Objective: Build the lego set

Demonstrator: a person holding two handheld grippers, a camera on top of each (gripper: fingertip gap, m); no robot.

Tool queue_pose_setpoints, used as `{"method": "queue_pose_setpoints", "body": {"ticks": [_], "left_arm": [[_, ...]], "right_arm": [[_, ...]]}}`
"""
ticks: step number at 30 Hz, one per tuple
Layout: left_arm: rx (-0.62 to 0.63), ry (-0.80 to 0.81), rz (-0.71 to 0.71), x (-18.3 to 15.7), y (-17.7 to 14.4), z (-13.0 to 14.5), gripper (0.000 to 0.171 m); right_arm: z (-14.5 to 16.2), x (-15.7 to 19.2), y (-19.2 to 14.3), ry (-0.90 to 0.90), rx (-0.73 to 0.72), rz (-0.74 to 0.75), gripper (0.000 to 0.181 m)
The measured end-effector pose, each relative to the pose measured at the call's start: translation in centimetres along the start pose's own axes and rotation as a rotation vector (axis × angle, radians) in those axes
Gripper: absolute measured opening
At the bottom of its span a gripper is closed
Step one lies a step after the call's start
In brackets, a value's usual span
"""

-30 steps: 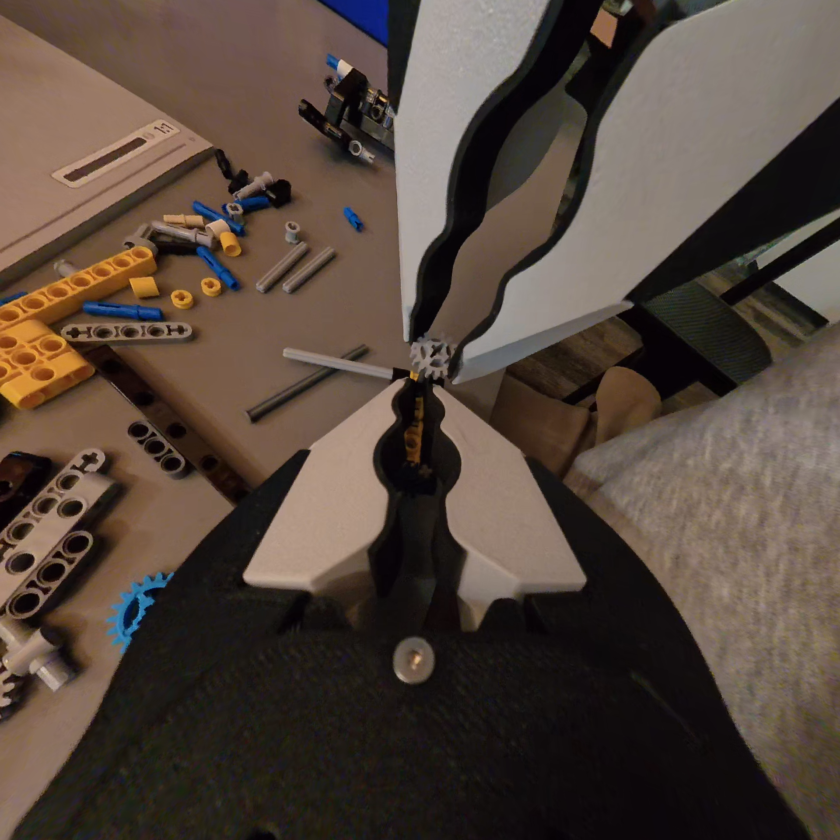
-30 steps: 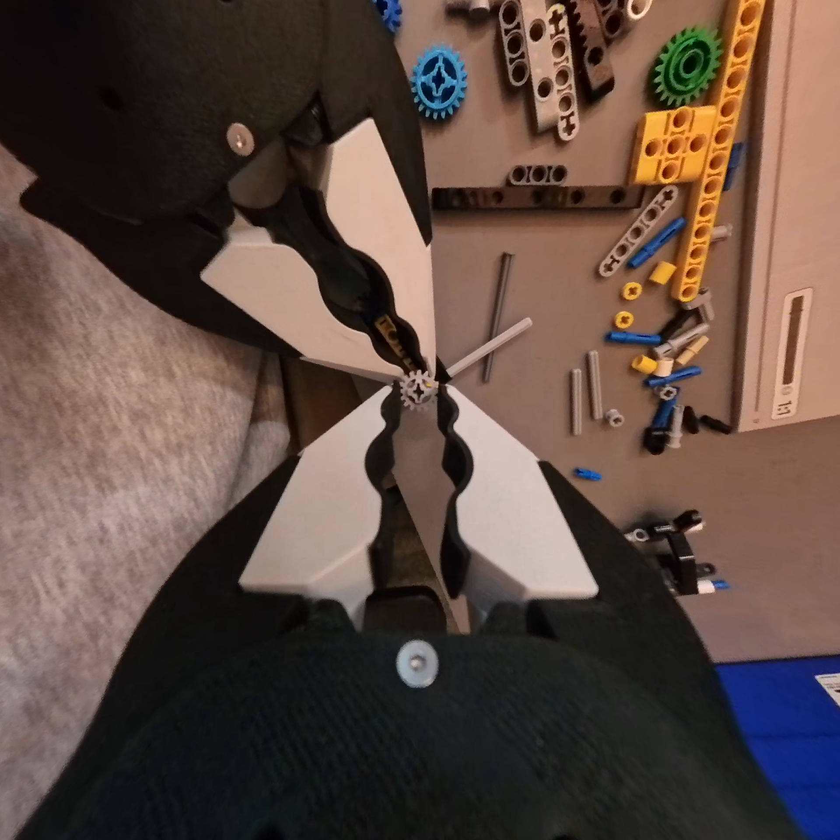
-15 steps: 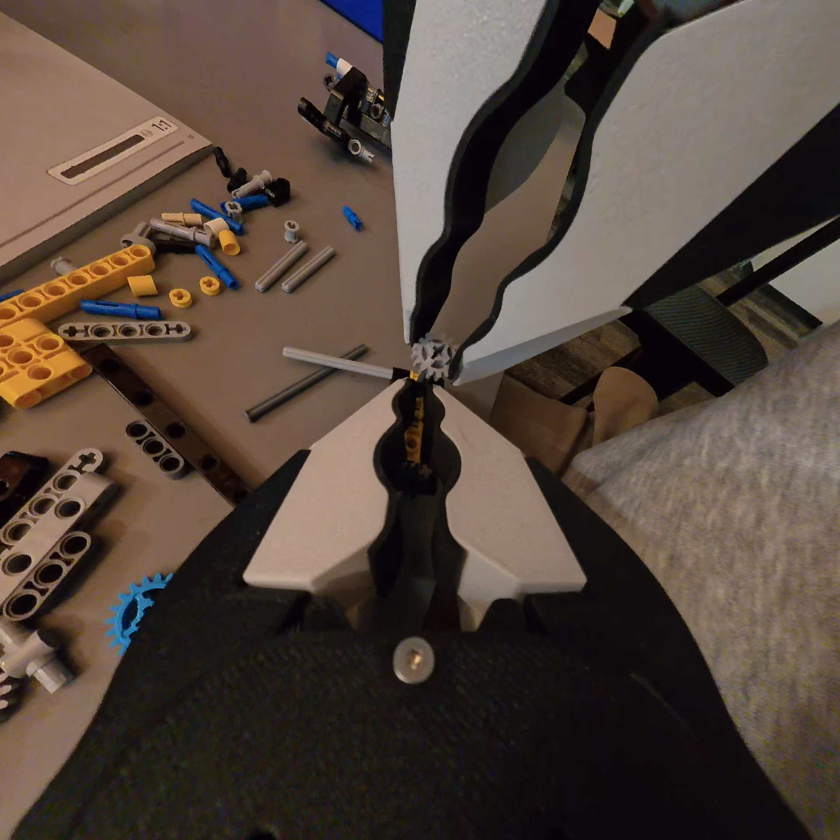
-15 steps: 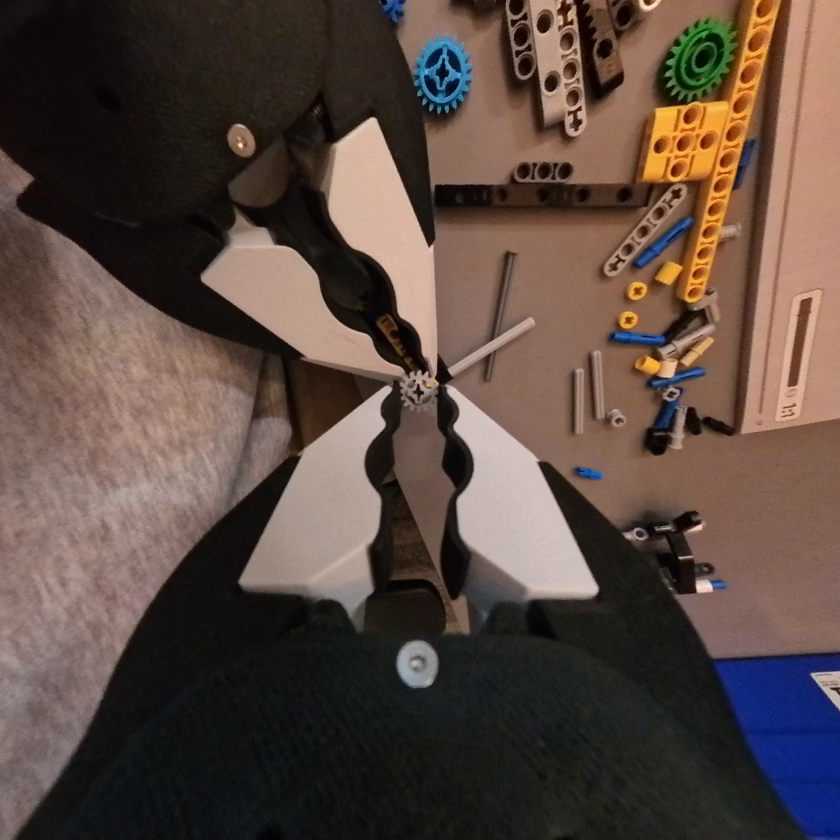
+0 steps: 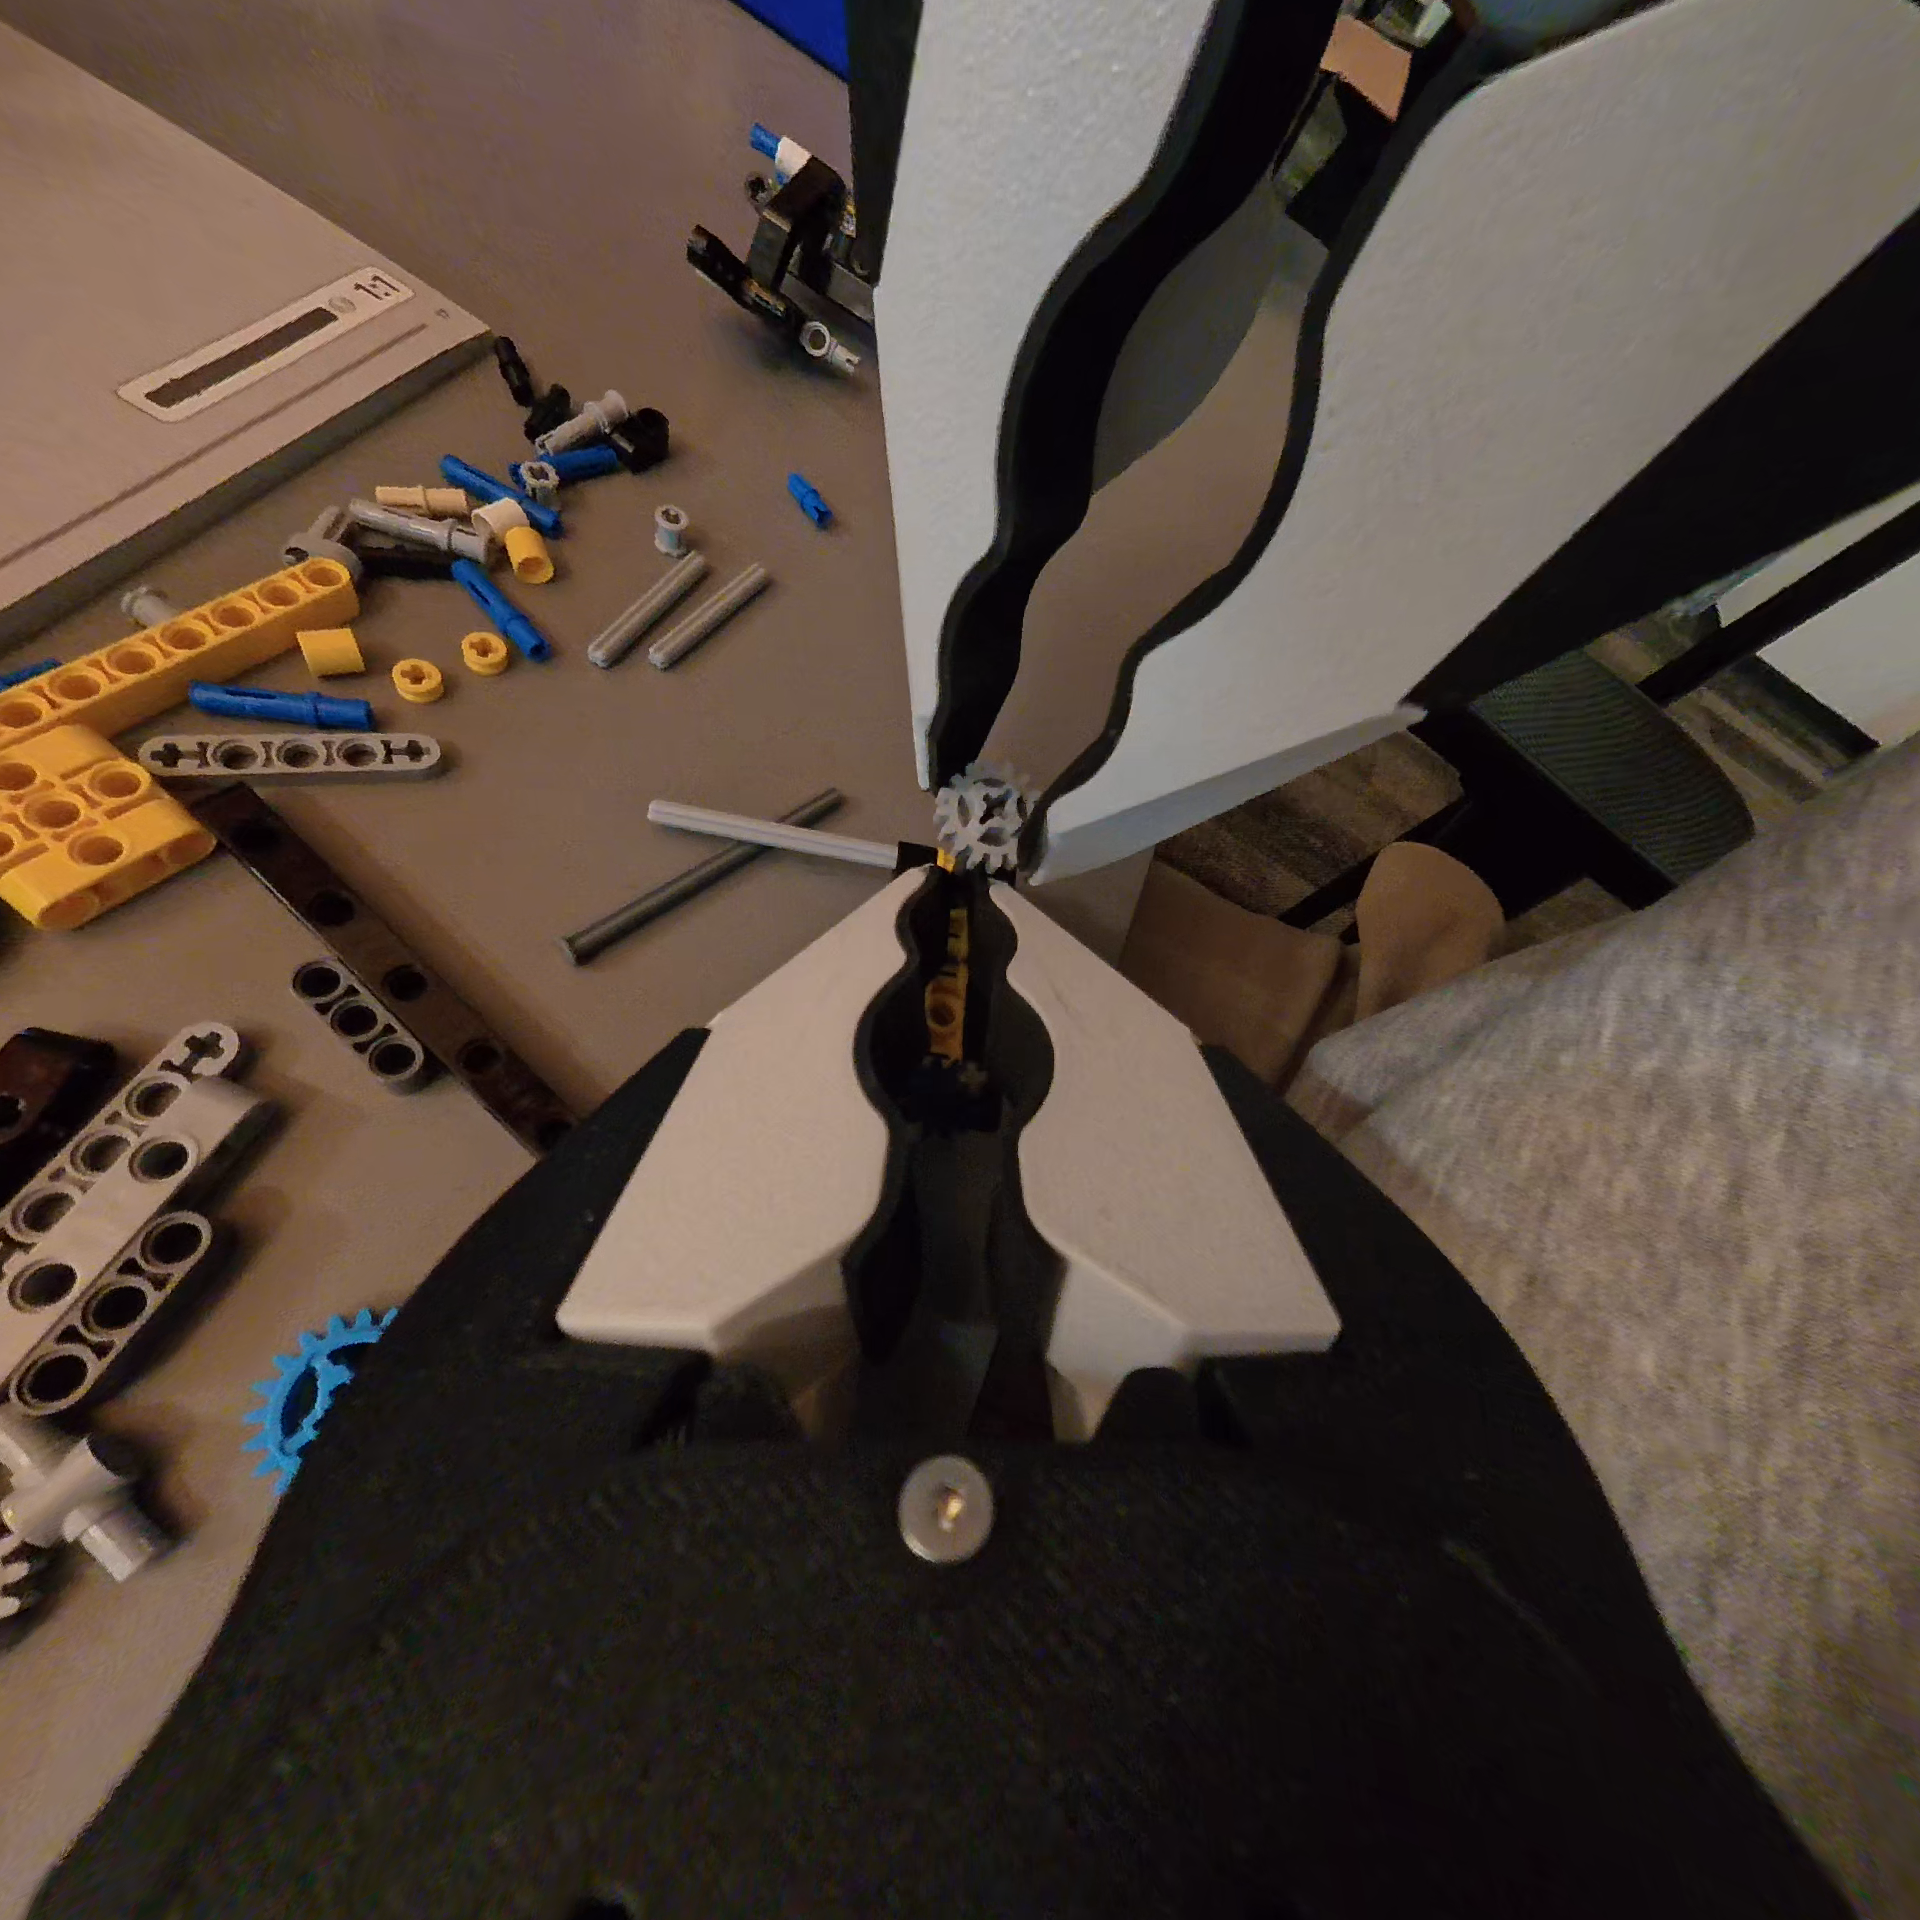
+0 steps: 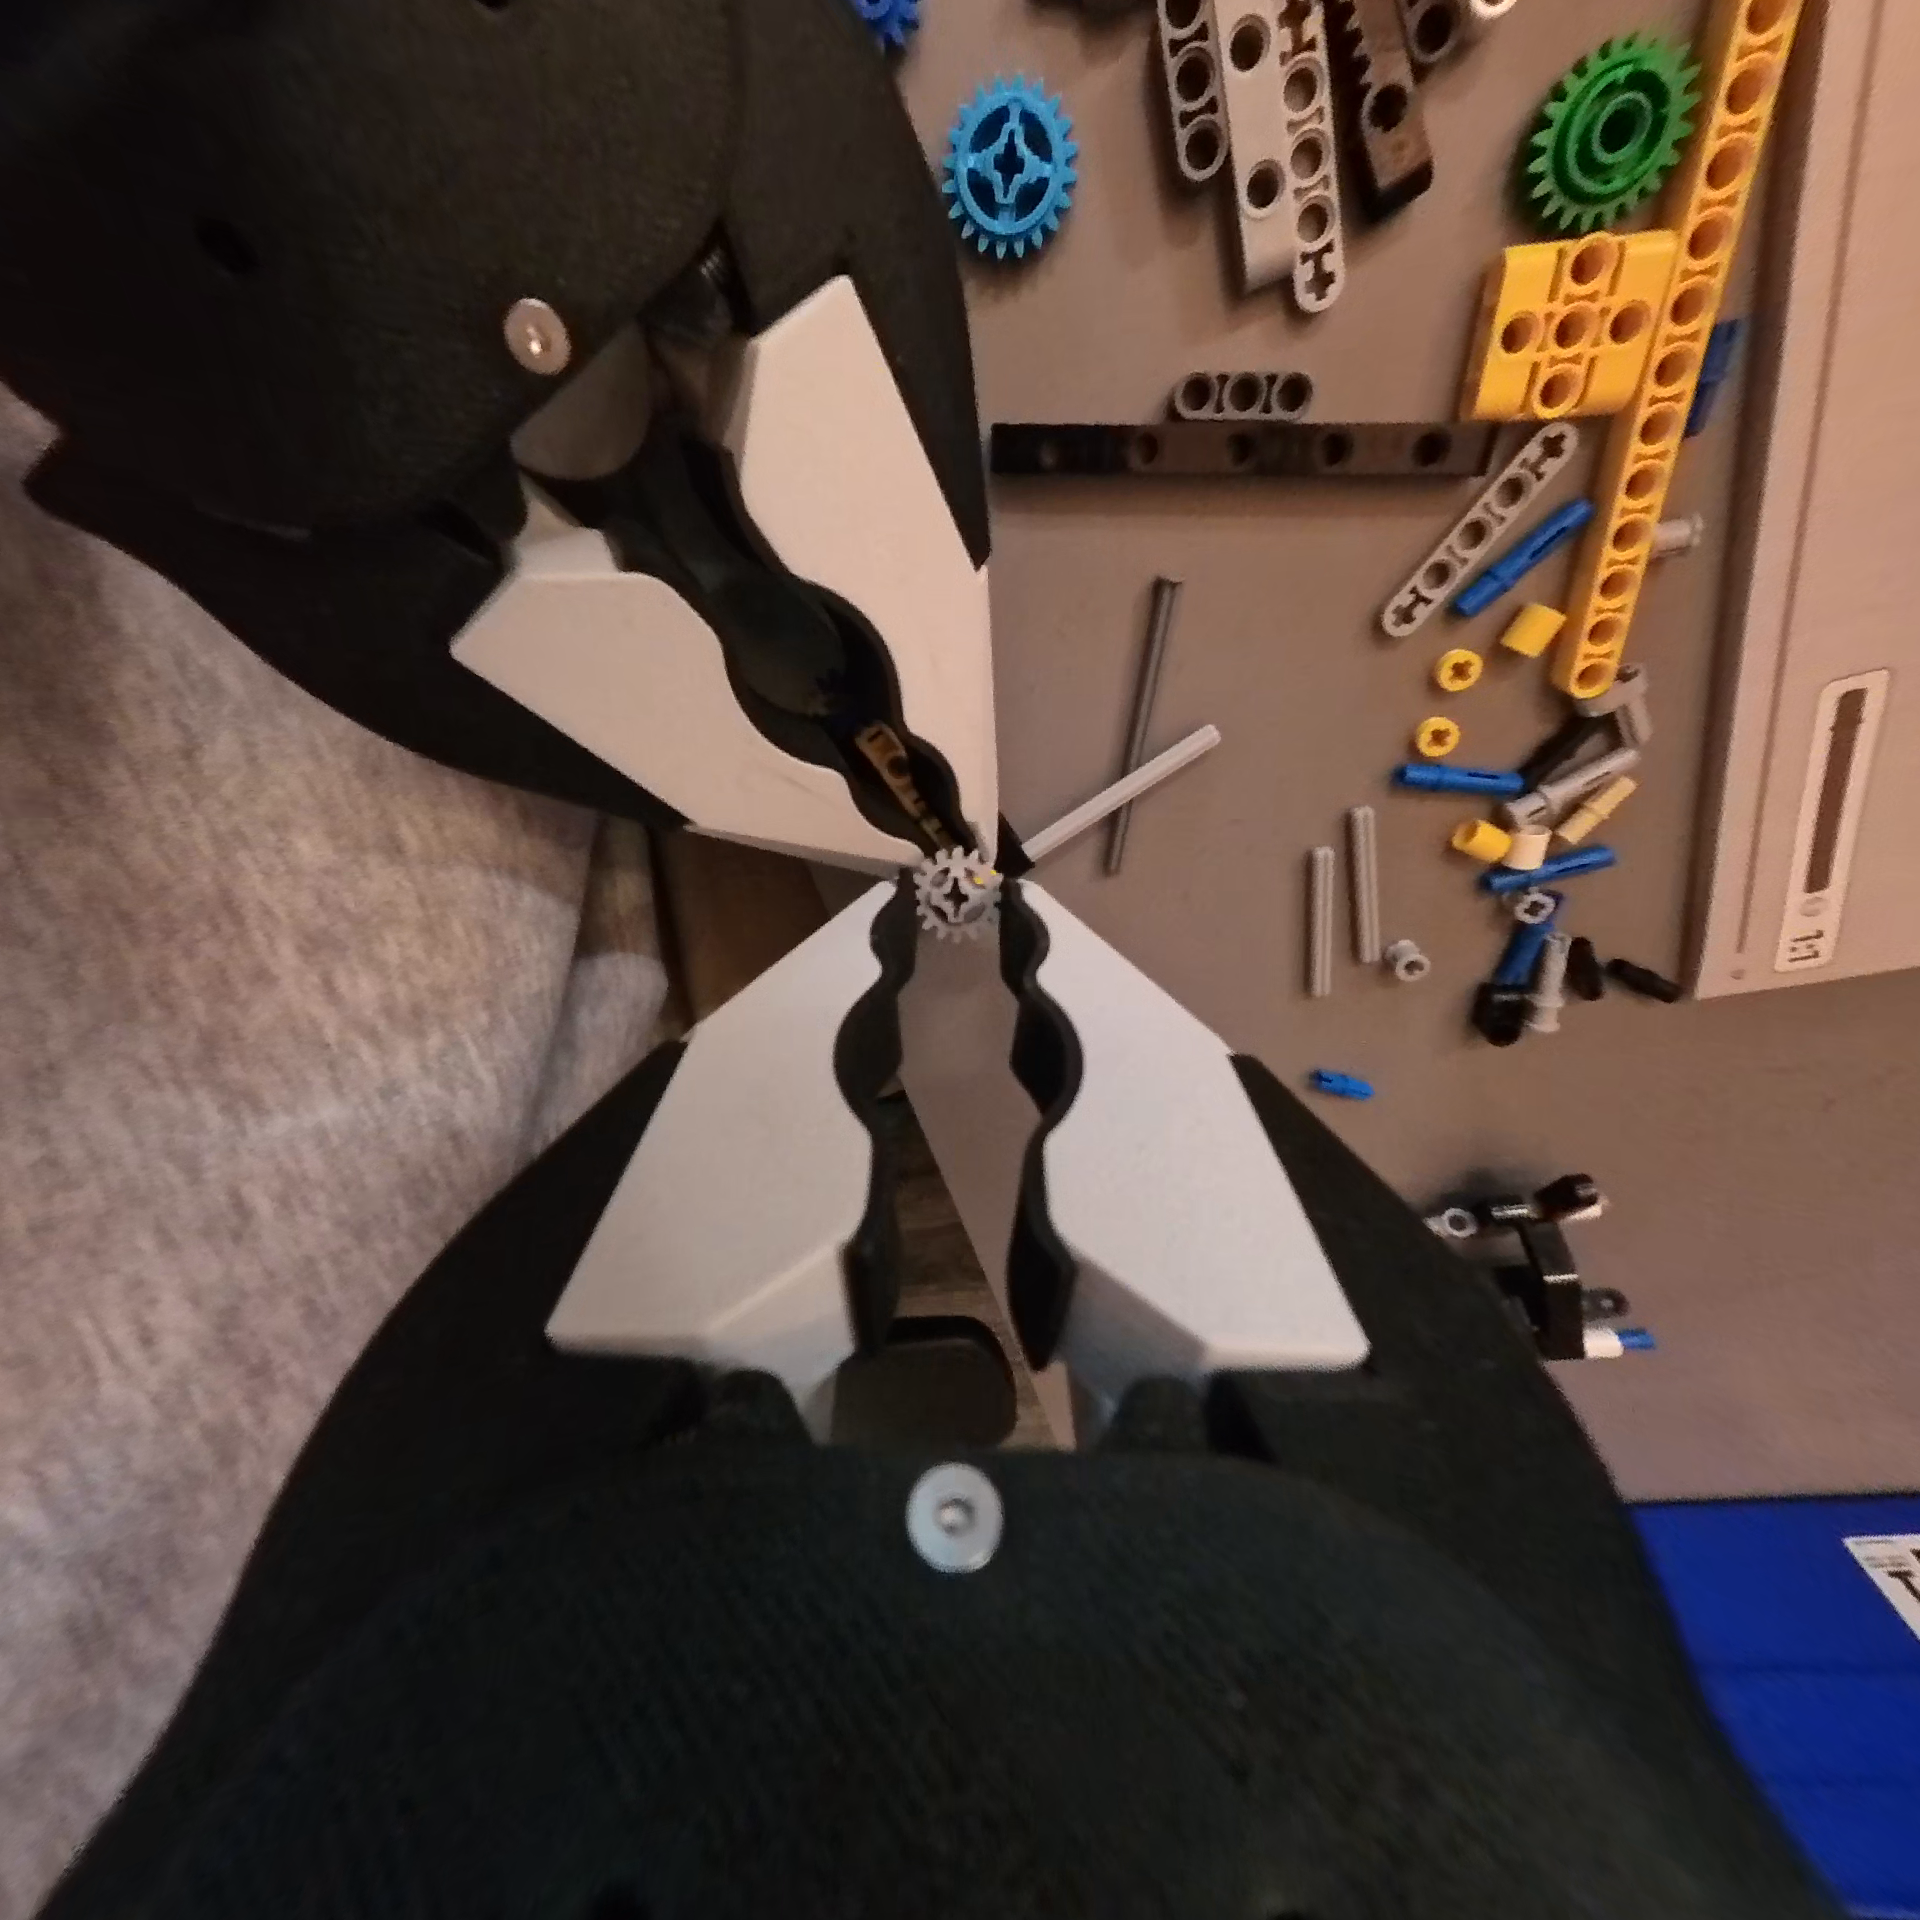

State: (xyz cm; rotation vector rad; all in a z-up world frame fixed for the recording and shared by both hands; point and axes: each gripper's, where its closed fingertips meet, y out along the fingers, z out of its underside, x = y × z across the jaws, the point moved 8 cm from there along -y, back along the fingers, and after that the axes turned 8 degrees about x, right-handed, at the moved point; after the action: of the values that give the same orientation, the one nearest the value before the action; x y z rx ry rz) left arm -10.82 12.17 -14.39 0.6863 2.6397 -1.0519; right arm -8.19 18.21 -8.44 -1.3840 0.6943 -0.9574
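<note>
My left gripper (image 5: 961,878) is shut on a small yellow and black piece (image 5: 951,987). A light grey axle (image 5: 769,826) sticks out of this piece to the left. My right gripper (image 5: 987,795) comes down from above and is shut on a small grey gear (image 5: 982,821). The two grippers meet tip to tip, and the gear sits against the end of the held piece. In the right wrist view the right gripper (image 6: 956,914) holds the gear (image 6: 954,894). There the left gripper (image 6: 971,836) reaches in from the upper left, and the axle (image 6: 1127,792) points right.
Loose parts lie on the grey table (image 5: 582,208): yellow beams (image 5: 156,665), a long black beam (image 6: 1236,449), grey beams (image 5: 94,1195), a dark axle (image 5: 696,878), blue gears (image 6: 1008,166), a green gear (image 6: 1610,130), blue pins and a small black sub-assembly (image 5: 790,260). Grey cloth (image 5: 1610,1247) lies beyond the table edge.
Both grippers stay tip to tip with the gear against the held piece. The table behind them shifts only slightly in both views.
</note>
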Motion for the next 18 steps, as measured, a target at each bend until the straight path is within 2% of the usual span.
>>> {"method": "queue_pose_setpoints", "body": {"ticks": [9,10,12,18], "left_arm": [[0.005,0.013,0.006,-0.1,0.1,0.0,0.003],[-0.002,0.019,-0.001,-0.2,0.2,-0.1,0.003],[0.001,0.02,-0.001,-0.2,0.2,-0.1,0.002],[0.009,-0.006,0.019,-0.1,0.2,-0.1,0.003]], "right_arm": [[0.3,0.4,0.4,0.009,0.017,-0.053,0.013],[0.7,0.2,1.7,0.009,0.012,-0.016,0.007],[1.3,0.3,2.5,0.033,0.024,-0.014,0.009],[1.8,0.7,1.8,0.057,-0.044,0.037,0.01]]}}
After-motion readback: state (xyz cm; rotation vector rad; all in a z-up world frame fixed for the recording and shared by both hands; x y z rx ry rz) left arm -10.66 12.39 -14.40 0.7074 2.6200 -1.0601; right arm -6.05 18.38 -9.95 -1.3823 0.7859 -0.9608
